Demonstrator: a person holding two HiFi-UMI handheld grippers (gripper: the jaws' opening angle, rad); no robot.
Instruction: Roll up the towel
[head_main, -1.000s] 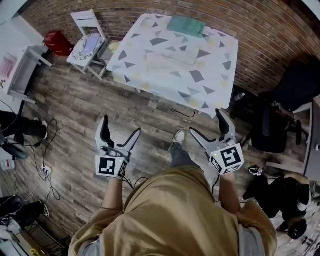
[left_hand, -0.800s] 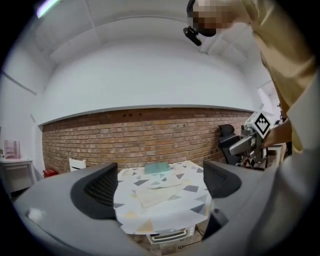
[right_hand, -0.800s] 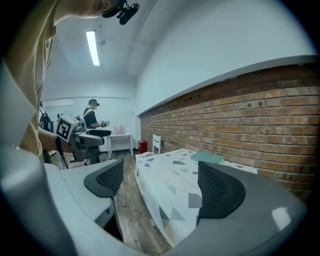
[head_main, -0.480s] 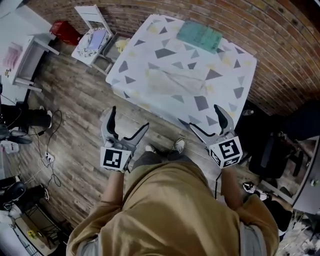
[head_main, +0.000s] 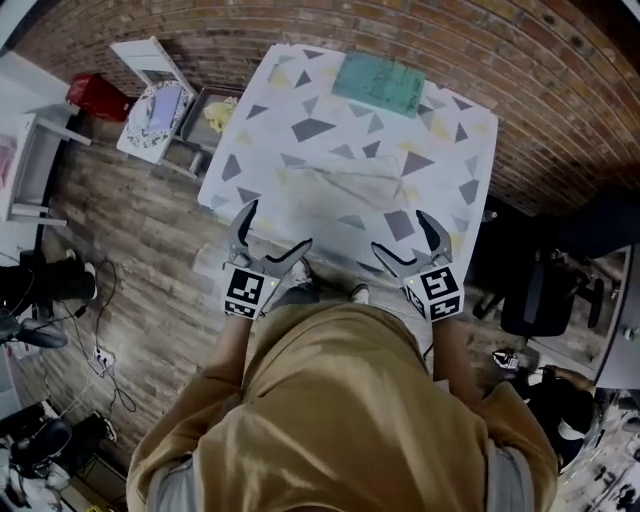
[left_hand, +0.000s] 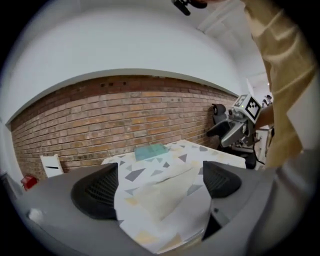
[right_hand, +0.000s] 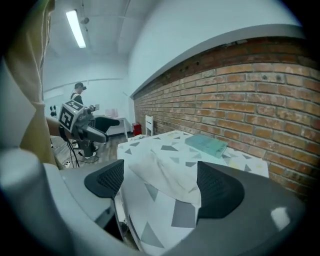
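A pale cream towel (head_main: 343, 186) lies loosely flat in the middle of the table (head_main: 250, 150), which wears a white cloth with grey and yellow triangles. My left gripper (head_main: 277, 228) hovers open at the table's near edge, left of the towel. Its camera looks between the jaws at the towel (left_hand: 165, 192). My right gripper (head_main: 400, 232) is open too, at the near edge to the right. The towel (right_hand: 167, 175) shows crumpled ahead of it. Neither gripper touches the towel.
A folded teal cloth (head_main: 378, 84) rests at the table's far edge by the brick wall (head_main: 520, 70). A white chair (head_main: 155, 95) and a red box (head_main: 95, 97) stand left of the table. A black office chair (head_main: 545, 290) is at the right. Cables (head_main: 105, 360) lie on the floor.
The person has walked up to the table. Both open grippers moved from over the floor to the table's near edge.
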